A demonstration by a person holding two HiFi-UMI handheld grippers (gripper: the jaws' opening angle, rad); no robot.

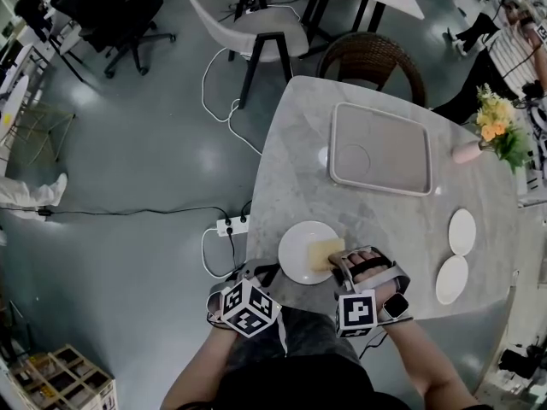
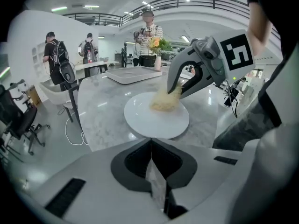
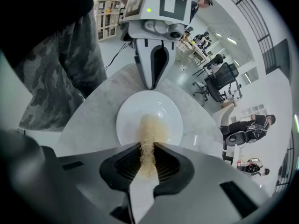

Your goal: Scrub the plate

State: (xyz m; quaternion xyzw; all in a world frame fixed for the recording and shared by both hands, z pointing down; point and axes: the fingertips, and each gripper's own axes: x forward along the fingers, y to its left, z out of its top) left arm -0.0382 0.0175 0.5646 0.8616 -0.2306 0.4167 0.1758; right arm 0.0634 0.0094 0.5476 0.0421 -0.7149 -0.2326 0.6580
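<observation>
"How is the plate (image 1: 299, 248) looking?"

"Plain white, round and glossy, lying near the close edge of the marble table (image 1: 376, 207). The right gripper (image 3: 147, 143) is clenching a yellow sponge (image 3: 150, 125) and resting it on the plate."

"And the left gripper (image 2: 150, 143)?"

"Its own camera is showing the jaws pressed together on nothing, pointing at the plate's rim. The head view is not showing that."

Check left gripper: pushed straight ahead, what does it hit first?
Likely the near rim of the white plate, then the sponge in the right gripper; depth is unclear.
</observation>
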